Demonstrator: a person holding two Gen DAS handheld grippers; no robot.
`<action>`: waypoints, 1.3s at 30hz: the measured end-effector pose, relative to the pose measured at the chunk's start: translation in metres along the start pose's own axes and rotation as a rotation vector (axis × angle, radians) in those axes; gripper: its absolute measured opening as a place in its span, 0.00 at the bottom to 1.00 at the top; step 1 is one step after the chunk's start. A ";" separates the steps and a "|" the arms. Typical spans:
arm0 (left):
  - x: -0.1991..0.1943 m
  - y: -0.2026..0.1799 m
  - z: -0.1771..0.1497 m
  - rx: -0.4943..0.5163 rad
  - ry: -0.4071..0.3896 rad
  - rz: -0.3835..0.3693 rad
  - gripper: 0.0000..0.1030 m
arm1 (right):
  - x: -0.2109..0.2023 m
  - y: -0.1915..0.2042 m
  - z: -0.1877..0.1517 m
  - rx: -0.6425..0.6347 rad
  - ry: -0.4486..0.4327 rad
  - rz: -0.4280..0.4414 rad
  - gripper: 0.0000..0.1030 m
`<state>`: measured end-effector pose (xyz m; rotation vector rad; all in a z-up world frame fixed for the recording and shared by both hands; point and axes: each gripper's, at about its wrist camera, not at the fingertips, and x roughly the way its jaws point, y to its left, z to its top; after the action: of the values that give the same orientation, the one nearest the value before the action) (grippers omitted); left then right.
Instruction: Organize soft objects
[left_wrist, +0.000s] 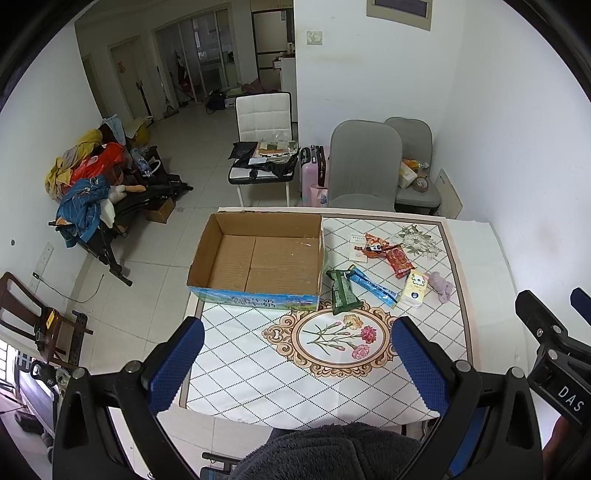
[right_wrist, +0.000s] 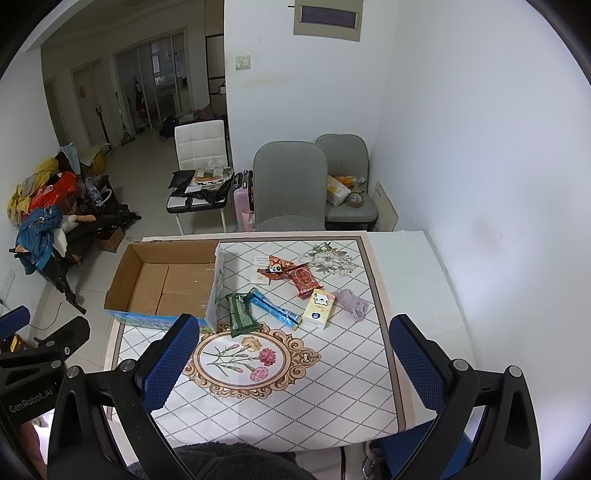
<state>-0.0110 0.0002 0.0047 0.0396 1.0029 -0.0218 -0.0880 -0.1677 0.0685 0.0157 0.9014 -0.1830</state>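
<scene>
An empty cardboard box sits open on the table's left side. To its right lie soft packets: a green pack, a blue pouch, a white tissue pack, a lilac cloth, a red packet and an orange wrapper. My left gripper hovers open above the table's near part, holding nothing. My right gripper is likewise open and empty, well short of the packets.
The table carries a diamond-patterned cloth with a flower medallion. Two grey chairs stand behind it by the white wall. A white chair piled with items, a pink suitcase and a clothes heap occupy the floor at left.
</scene>
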 end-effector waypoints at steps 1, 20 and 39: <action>0.000 -0.001 0.000 0.002 -0.001 0.000 1.00 | 0.000 0.000 -0.001 0.000 0.000 0.001 1.00; 0.001 -0.007 0.000 0.000 -0.001 -0.008 1.00 | -0.002 -0.002 -0.004 -0.001 -0.009 -0.003 1.00; 0.013 -0.010 -0.002 -0.005 0.014 -0.020 1.00 | 0.011 -0.003 -0.004 0.013 0.017 0.011 1.00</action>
<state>-0.0062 -0.0100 -0.0076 0.0251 1.0175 -0.0379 -0.0850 -0.1723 0.0577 0.0341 0.9173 -0.1782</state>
